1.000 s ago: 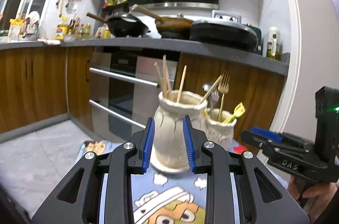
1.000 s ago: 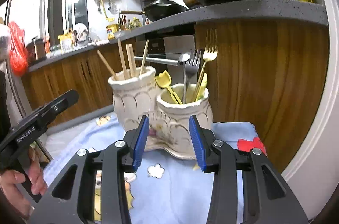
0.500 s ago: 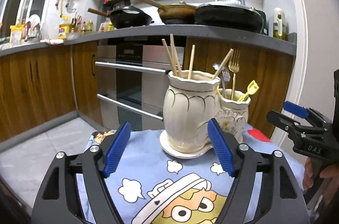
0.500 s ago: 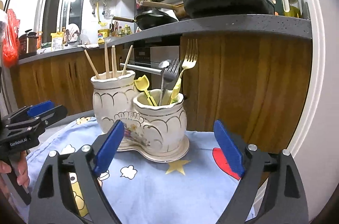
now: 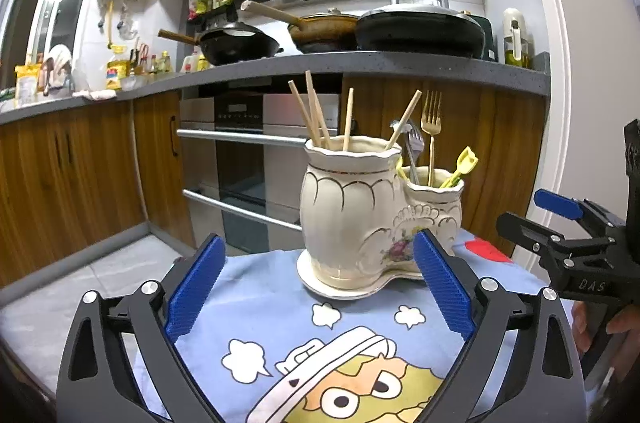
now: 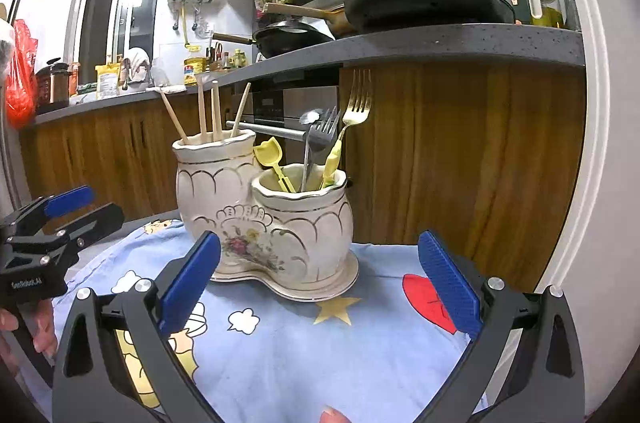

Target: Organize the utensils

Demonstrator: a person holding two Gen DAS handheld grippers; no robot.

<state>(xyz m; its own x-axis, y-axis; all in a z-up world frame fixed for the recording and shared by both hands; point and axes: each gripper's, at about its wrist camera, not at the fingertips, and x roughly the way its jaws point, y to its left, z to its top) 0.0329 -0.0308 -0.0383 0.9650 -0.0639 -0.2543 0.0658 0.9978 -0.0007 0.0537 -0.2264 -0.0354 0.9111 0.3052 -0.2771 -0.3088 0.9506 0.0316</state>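
Note:
A cream double utensil holder (image 5: 348, 223) stands on a blue cartoon cloth (image 5: 260, 303). Its taller pot holds wooden chopsticks (image 5: 316, 115). The shorter pot holds a gold fork (image 5: 432, 119), a silver fork and spoon, and a yellow plastic utensil (image 5: 466, 161). My left gripper (image 5: 318, 238) faces the tall pot, jaws opening wide, pads touching nothing. In the right wrist view the holder (image 6: 248, 207) stands just ahead of my right gripper (image 6: 319, 238), whose jaws are also opening with nothing gripped. Each gripper shows at the edge of the other's view.
Behind the holder runs a grey kitchen counter (image 5: 400, 63) with several pans (image 5: 420, 31), over wooden cabinets and an oven (image 5: 248, 163). A white door frame (image 5: 560, 103) rises at the right. A hand (image 5: 600, 323) holds the right gripper's handle.
Both grippers' blue pads have spread from a narrow gap to wide apart. The holder and its utensils have stayed in place on the cloth.

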